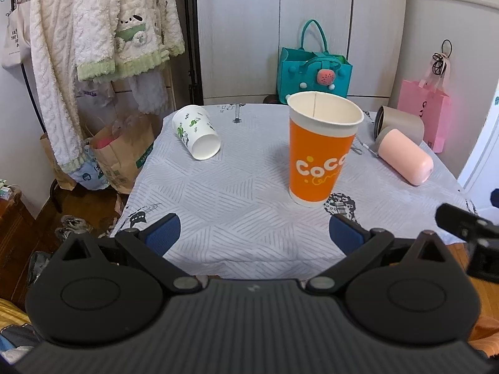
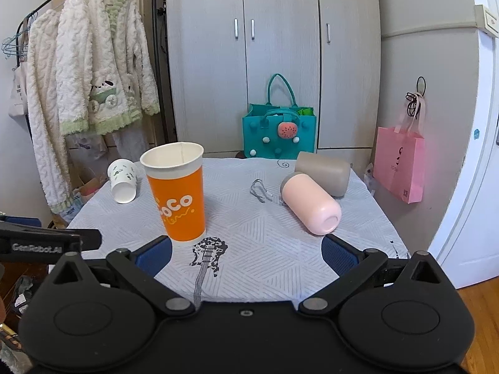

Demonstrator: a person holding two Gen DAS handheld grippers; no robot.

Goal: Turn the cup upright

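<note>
An orange CoCo paper cup point(image 1: 318, 152) stands upright on the table; it also shows in the right wrist view point(image 2: 178, 193). A white paper cup with green prints point(image 1: 197, 135) lies on its side at the far left, mouth toward me, also seen in the right wrist view point(image 2: 123, 180). A pink cup point(image 1: 405, 160) point(image 2: 312, 207) and a grey-beige cup point(image 1: 400, 123) point(image 2: 324, 168) lie on their sides at the right. My left gripper point(image 1: 254, 237) is open and empty near the front edge. My right gripper point(image 2: 246, 254) is open and empty, just in front of the orange cup.
The table wears a grey patterned cloth point(image 1: 237, 193) with guitar prints. A thin grey loop point(image 2: 260, 190) lies beside the pink cup. Behind the table stand a teal bag point(image 2: 279, 131), a pink bag point(image 2: 400, 163) and wardrobes. Robes hang at the left point(image 2: 93, 87).
</note>
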